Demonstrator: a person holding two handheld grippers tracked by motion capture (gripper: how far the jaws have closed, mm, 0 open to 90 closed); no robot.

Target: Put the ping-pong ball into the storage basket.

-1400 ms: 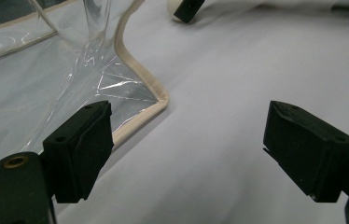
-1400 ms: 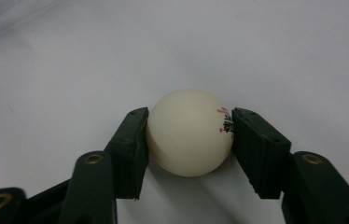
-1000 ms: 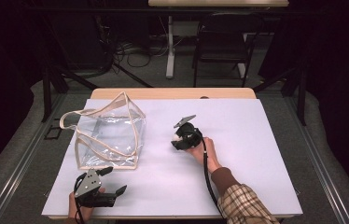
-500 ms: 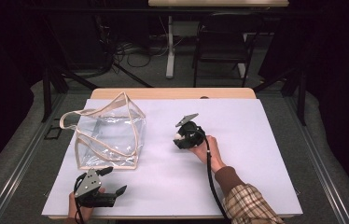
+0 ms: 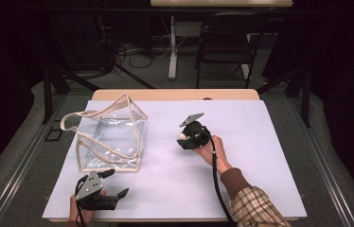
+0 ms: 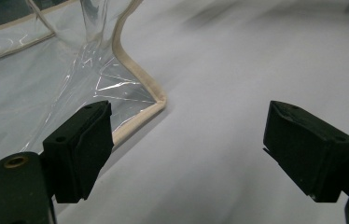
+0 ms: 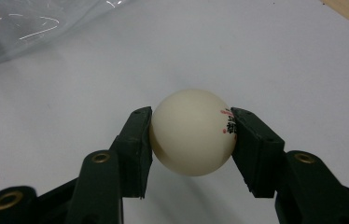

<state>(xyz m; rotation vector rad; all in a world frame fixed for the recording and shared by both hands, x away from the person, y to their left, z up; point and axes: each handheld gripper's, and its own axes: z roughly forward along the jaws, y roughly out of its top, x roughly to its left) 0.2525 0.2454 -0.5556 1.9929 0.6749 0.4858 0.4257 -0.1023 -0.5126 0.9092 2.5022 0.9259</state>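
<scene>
A white ping-pong ball [image 7: 192, 131] with small red and black print is pinched between the two black jaws of my right gripper [image 7: 191, 135], held just above the white tabletop. From above, the right gripper [image 5: 182, 139] sits mid-table with the ball [image 5: 181, 135] at its tip, pointing left toward a clear plastic tote bag [image 5: 111, 137] with beige trim. My left gripper [image 5: 116, 184] rests near the front left edge, open with nothing between its jaws. In the left gripper view the left gripper [image 6: 186, 140] faces the bag's near corner [image 6: 156, 100].
The white table sheet [image 5: 260, 156] has free room right of the ball and along the front. Beige bag handles [image 5: 71, 118] loop off to the far left. Beyond the table stand a dark chair [image 5: 225, 42] and a table leg [image 5: 172, 47] on grey carpet.
My right gripper has risen slightly and drifted a little to the right with the ball still in it. The left gripper and the bag have stayed put.
</scene>
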